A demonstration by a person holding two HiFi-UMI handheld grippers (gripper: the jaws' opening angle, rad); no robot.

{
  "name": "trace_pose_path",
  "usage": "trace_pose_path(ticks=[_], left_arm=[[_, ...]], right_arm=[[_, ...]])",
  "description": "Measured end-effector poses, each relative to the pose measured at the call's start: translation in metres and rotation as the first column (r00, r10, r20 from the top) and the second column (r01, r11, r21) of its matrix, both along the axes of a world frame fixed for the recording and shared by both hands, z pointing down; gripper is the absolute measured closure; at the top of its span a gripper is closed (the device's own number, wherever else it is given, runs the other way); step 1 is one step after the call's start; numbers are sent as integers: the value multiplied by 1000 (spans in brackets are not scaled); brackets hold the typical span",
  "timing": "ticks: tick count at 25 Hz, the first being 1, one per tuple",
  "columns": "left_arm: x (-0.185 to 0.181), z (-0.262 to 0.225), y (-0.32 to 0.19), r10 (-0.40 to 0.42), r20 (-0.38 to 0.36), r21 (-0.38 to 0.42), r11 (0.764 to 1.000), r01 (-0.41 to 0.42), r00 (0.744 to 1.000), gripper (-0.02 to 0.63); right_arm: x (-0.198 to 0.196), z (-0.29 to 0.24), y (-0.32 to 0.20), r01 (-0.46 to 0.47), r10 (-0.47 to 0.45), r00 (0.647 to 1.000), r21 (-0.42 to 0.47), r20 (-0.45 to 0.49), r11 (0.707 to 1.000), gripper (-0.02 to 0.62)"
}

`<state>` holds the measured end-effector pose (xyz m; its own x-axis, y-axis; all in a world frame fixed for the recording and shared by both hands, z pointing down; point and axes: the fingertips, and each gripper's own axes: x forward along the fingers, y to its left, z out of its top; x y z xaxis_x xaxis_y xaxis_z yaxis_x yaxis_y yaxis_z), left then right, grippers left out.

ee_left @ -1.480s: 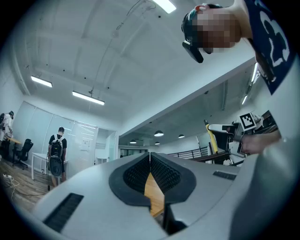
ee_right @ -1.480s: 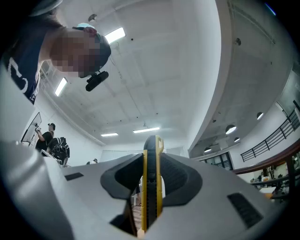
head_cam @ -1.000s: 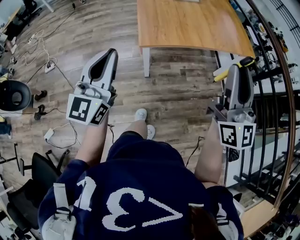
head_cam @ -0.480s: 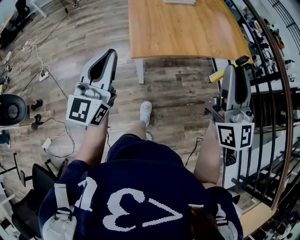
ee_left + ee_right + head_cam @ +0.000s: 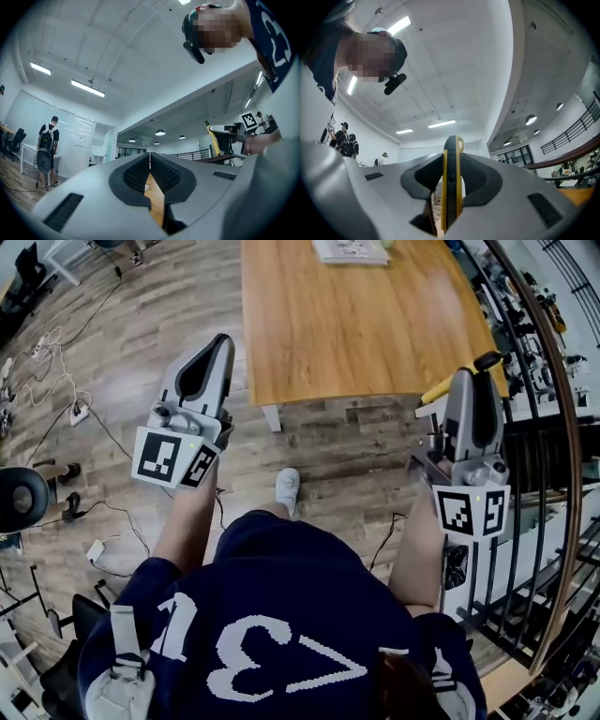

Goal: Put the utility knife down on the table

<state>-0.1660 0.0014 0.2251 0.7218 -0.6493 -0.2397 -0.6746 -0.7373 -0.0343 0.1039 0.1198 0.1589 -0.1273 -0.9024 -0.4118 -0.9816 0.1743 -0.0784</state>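
Counting two grippers, one knife, one table: the right gripper (image 5: 451, 161) clamps the yellow-and-black utility knife (image 5: 451, 197) upright in the air near the wooden table's (image 5: 356, 324) near right corner, while the left gripper (image 5: 150, 161) has its jaws together on nothing. Only the head view shows the papers (image 5: 349, 250) at the table's far end and white "31" on the person's navy shirt (image 5: 272, 559).

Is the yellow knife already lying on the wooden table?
No, the knife is clamped in the right hand-held gripper, not on the table.
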Motion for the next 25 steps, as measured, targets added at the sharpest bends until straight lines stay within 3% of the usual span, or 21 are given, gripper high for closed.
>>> trace_pose_path(ticks=[13, 25], left_arm=[[29, 2, -89, 20, 17, -18, 1000, -20, 1000, 588], [49, -3, -166, -104, 17, -13, 994, 104, 994, 588]], right_arm=[[27, 1, -89, -4, 4, 1000, -12, 16, 1000, 468], [57, -3, -205, 135, -135, 991, 1, 15, 991, 468]])
